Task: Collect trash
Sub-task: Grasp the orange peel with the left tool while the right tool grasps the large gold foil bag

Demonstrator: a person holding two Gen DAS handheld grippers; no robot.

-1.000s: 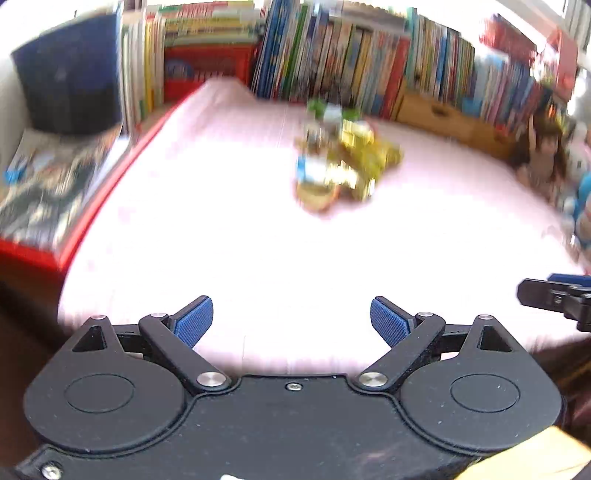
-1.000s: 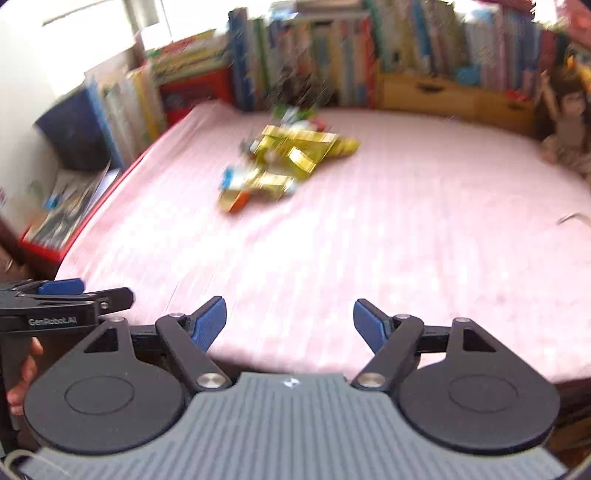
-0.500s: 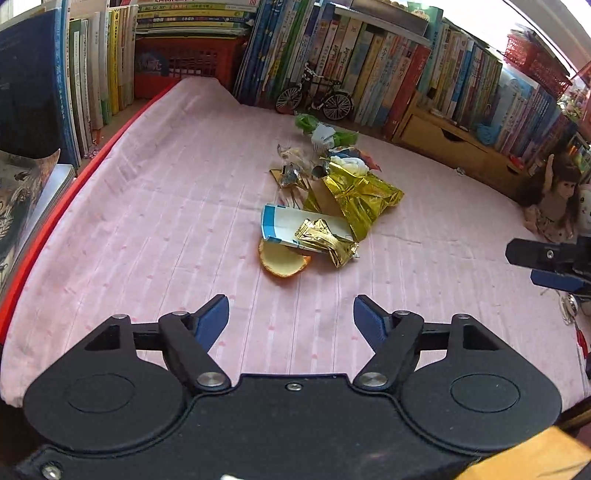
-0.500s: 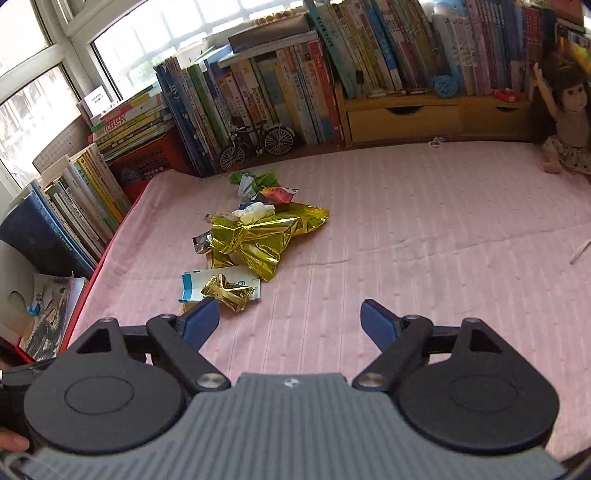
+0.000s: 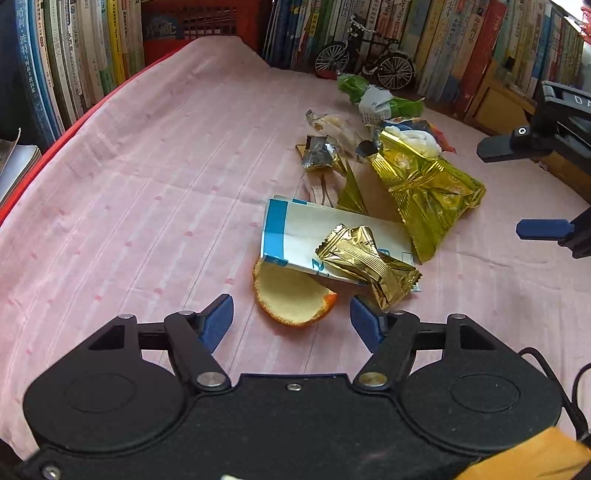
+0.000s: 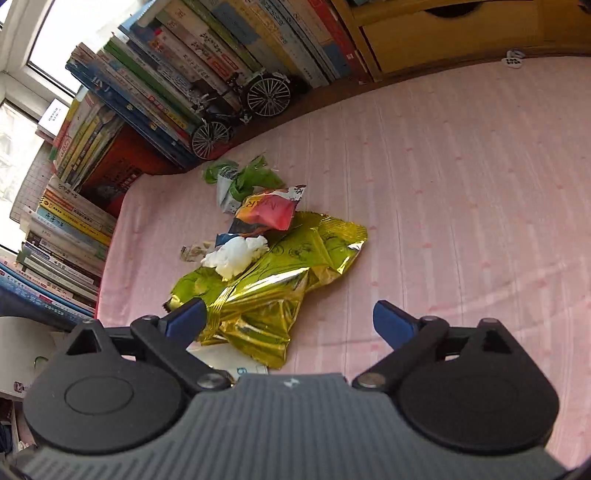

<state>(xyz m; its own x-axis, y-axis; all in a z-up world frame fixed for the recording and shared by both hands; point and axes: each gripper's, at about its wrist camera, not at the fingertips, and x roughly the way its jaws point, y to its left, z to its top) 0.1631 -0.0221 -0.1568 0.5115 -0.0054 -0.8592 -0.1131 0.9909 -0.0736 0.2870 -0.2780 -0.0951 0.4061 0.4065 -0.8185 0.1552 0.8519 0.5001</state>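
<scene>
A heap of trash lies on the pink cloth. An orange peel sits just ahead of my open left gripper, between its blue pads. Behind it lie a white-and-blue carton, a small gold wrapper and a big gold foil bag. My right gripper is open over the near end of the gold foil bag. A white tissue wad, a red snack wrapper and green trash lie beyond. The right gripper also shows at the left view's right edge.
Rows of books line the back and left sides. A model bicycle stands by the books, close to the green trash. A wooden drawer box sits at the back right. Bare pink cloth spreads right of the heap.
Both grippers have moved forward and down to the trash heap. The orange peel now lies between the left pads and the gold bag under the right ones. Both stayed open.
</scene>
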